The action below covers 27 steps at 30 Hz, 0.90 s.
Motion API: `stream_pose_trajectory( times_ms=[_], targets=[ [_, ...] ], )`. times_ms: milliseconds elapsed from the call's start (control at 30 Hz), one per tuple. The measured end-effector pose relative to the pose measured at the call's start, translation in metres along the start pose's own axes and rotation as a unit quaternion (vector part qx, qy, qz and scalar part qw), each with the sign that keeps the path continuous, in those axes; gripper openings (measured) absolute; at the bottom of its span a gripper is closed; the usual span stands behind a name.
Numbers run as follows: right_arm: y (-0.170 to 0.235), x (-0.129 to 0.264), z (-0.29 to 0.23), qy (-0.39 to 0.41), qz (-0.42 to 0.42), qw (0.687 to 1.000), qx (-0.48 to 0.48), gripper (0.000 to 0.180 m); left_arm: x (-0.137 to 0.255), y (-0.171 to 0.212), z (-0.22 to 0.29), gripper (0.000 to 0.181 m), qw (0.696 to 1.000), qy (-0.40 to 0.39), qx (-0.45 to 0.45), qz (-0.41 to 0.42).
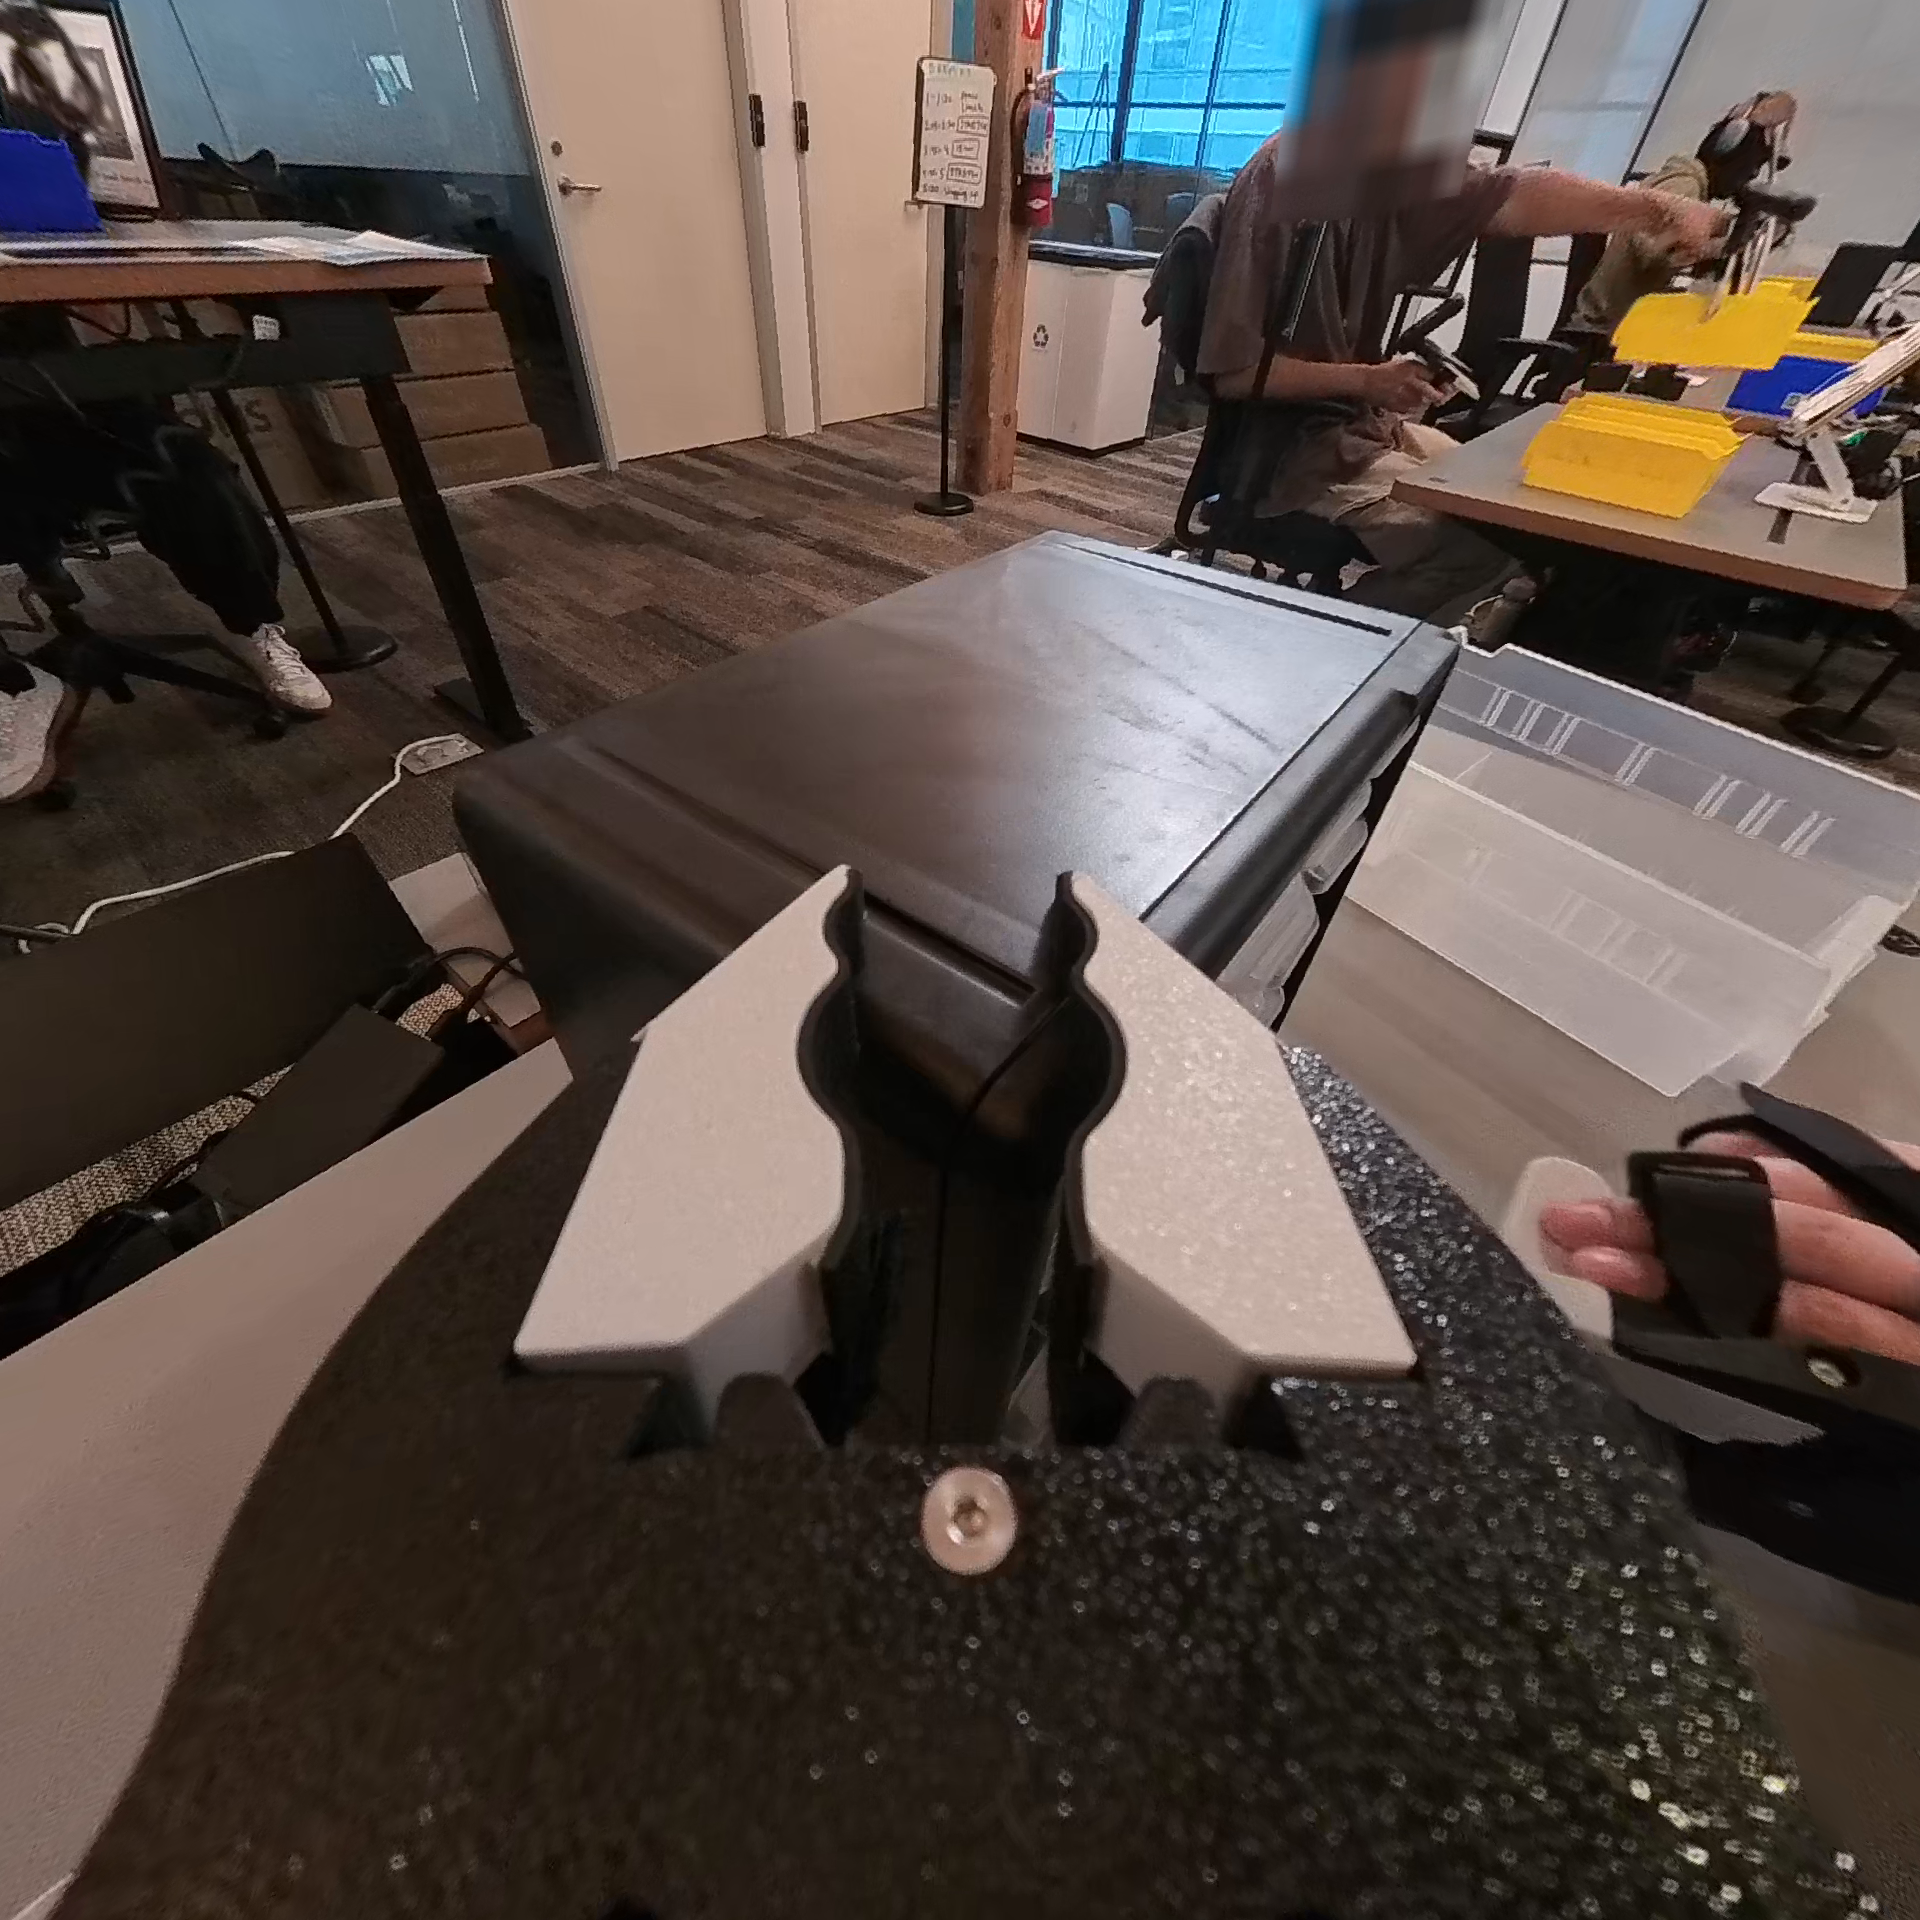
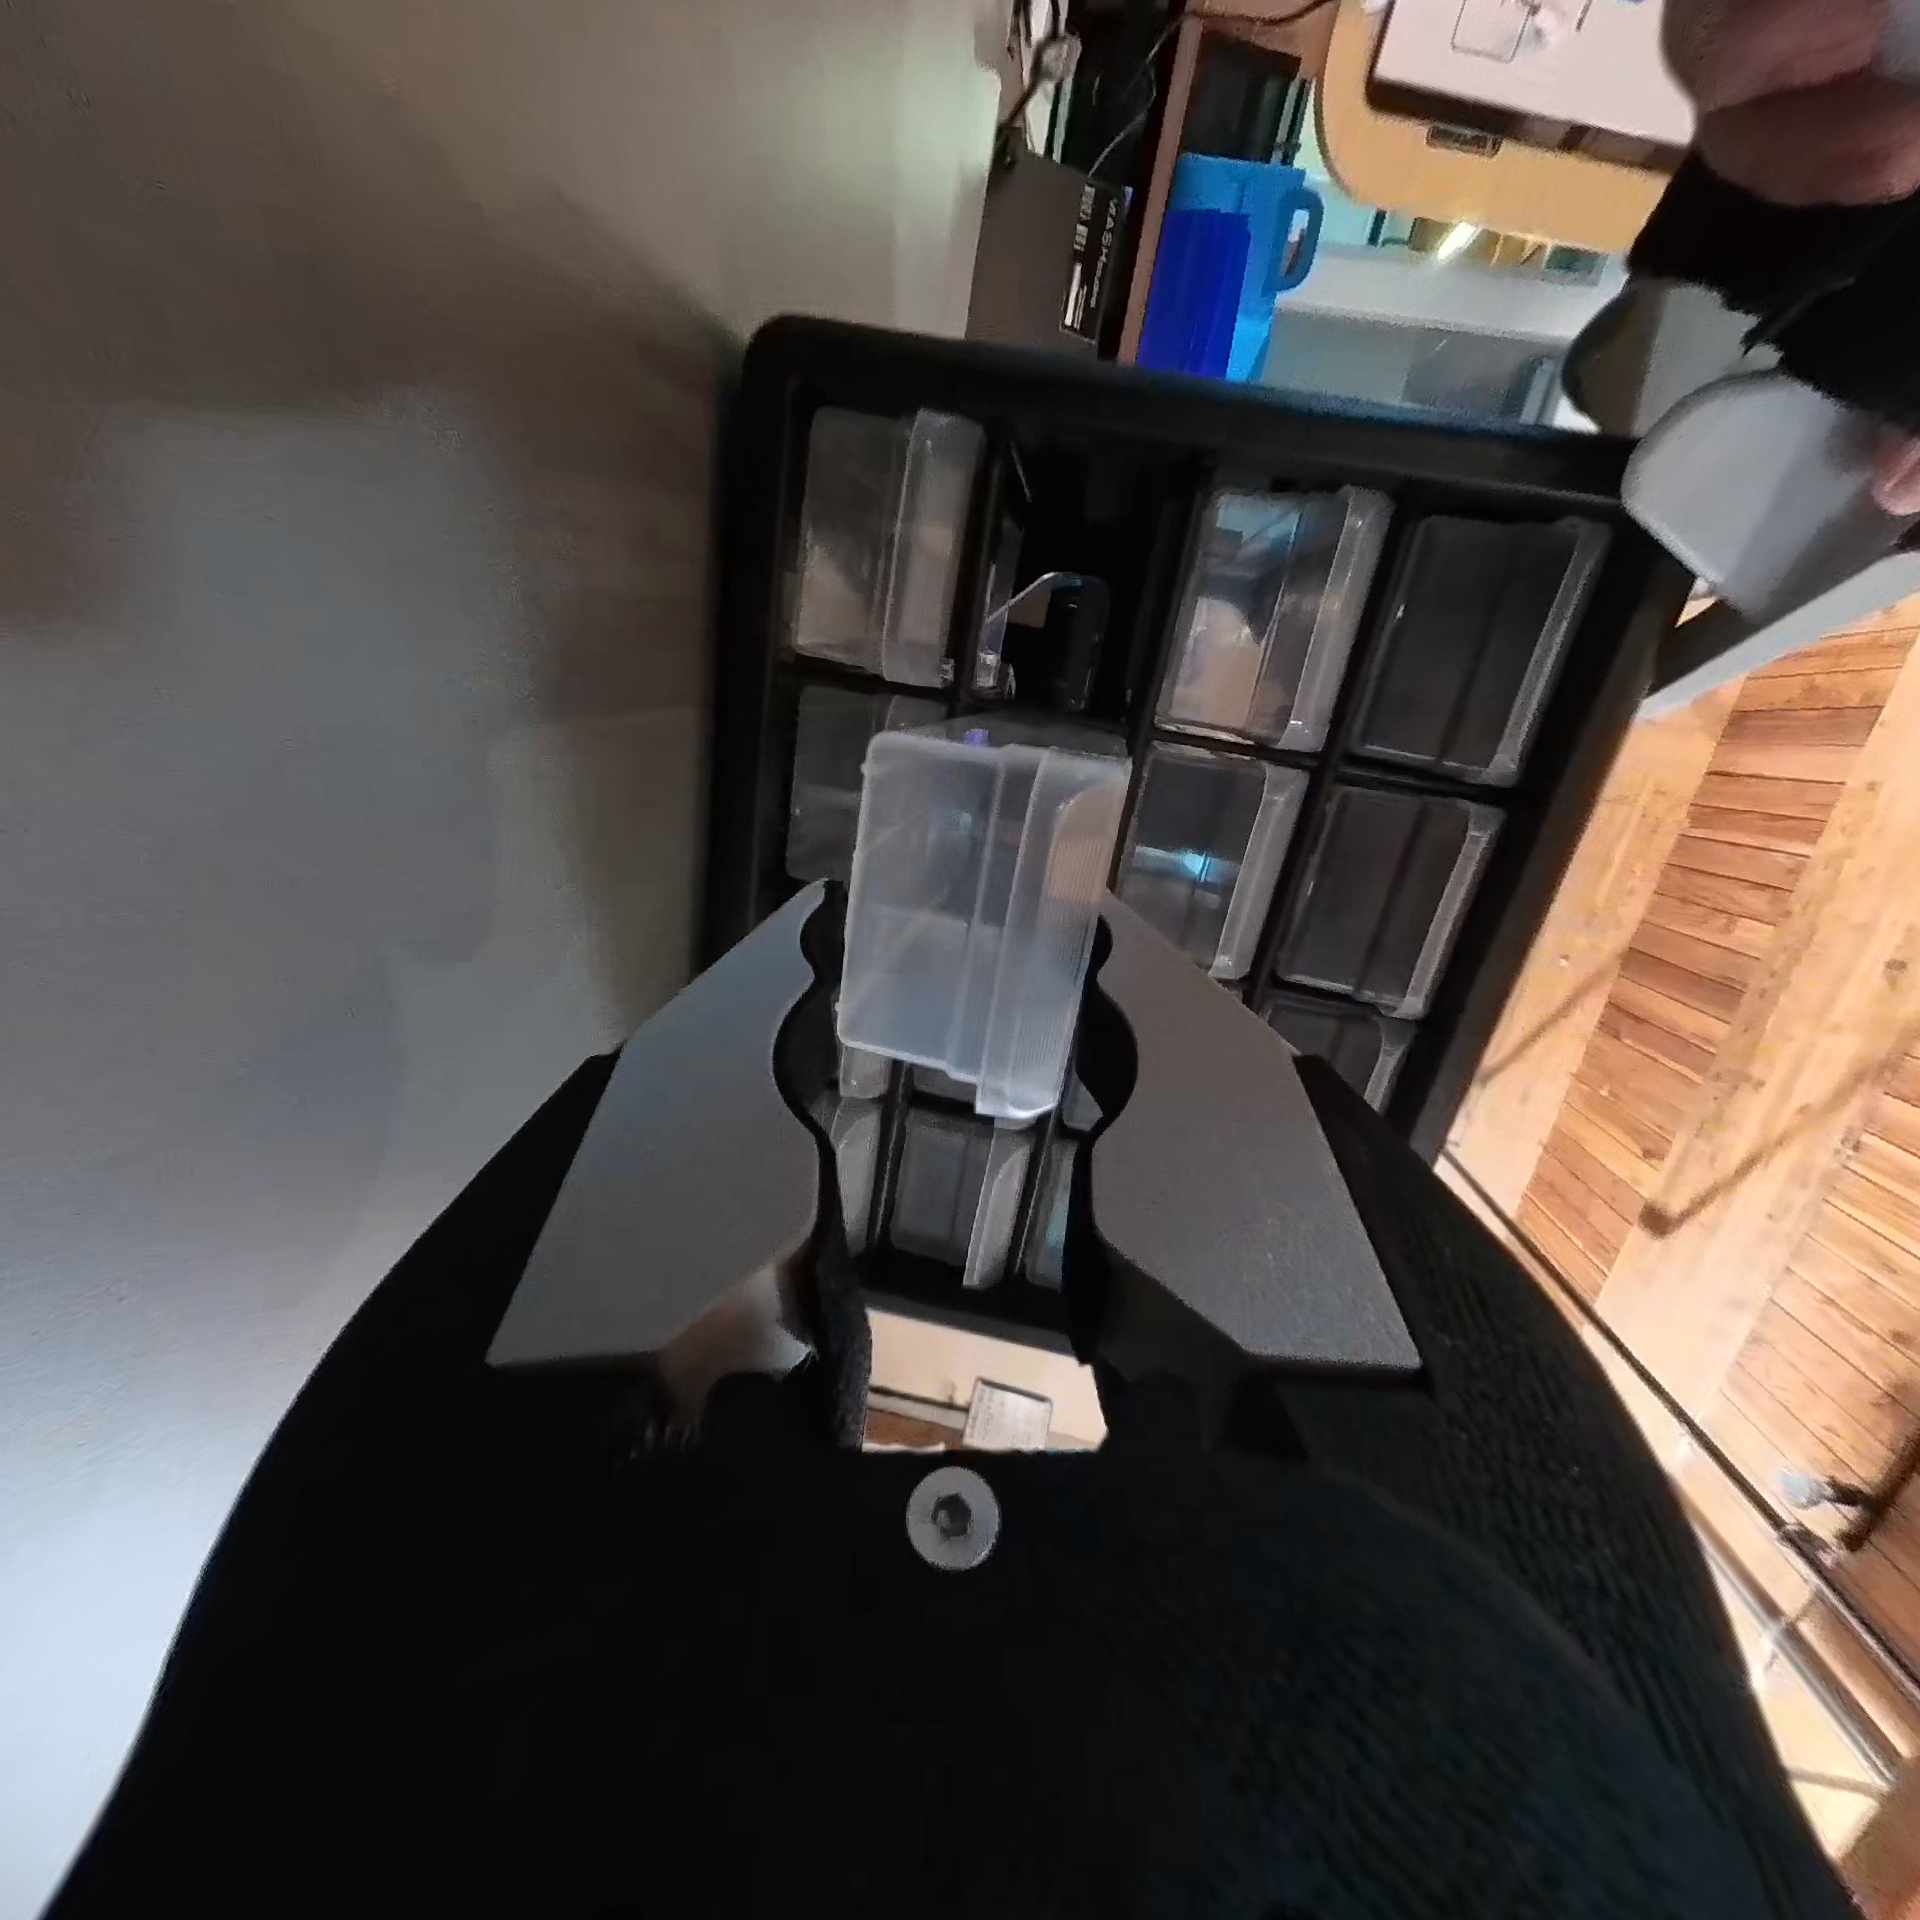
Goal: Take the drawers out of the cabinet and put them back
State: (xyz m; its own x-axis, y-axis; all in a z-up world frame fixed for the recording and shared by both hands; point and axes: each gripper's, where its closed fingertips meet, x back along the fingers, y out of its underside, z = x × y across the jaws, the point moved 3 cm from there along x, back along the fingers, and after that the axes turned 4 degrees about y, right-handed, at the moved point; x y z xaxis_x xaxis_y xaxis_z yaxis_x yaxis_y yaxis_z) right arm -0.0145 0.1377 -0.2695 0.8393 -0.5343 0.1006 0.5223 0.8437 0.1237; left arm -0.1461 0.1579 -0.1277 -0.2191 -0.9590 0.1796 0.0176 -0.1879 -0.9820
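clear drawer [image 2: 961, 925] gripped outside black cabinet [image 2: 1507, 665].

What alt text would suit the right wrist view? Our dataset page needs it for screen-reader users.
The right gripper grips a small clear plastic drawer in front of a black plastic drawer cabinet. Most slots hold clear drawers, one upper slot looks open, and the view is rolled sideways and slightly blurred.

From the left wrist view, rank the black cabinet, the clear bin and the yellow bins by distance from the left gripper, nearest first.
1. Black cabinet, its corner between the left gripper fingers.
2. Clear bin, right of the cabinet.
3. Yellow bins, on the far right desk.
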Motion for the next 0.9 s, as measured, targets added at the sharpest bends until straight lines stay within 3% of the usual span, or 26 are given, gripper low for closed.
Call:
stream_pose_trajectory(
  times_ms=[33,333,567,667,767,900],
  targets=[
    [-0.002,0.005,-0.001,-0.001,0.002,1.0,0.002,0.042,0.0,0.0,0.0,0.034,1.0,0.0,0.0,0.0],
    [-0.003,0.04,0.001,-0.031,-0.001,0.999,-0.017,0.042,0.0,0.0,0.0,0.034,1.0,0.0,0.0,0.0],
    [-0.019,0.069,0.008,-0.092,0.083,0.991,-0.049,0.041,0.0,0.0,0.0,0.034,1.0,-0.001,0.0,0.0],
    [-0.014,0.086,0.022,-0.132,0.105,0.978,-0.121,0.041,0.0,0.0,0.0,0.034,1.0,-0.001,0.0,0.0],
    [0.015,0.108,0.057,-0.132,0.09,0.967,-0.201,0.041,0.0,0.0,0.0,0.034,1.0,0.0,0.0,0.0],
    [0.093,0.138,0.108,-0.072,-0.021,0.962,-0.262,0.041,0.0,0.0,0.0,0.034,1.0,0.002,0.001,0.002]
  ],
)
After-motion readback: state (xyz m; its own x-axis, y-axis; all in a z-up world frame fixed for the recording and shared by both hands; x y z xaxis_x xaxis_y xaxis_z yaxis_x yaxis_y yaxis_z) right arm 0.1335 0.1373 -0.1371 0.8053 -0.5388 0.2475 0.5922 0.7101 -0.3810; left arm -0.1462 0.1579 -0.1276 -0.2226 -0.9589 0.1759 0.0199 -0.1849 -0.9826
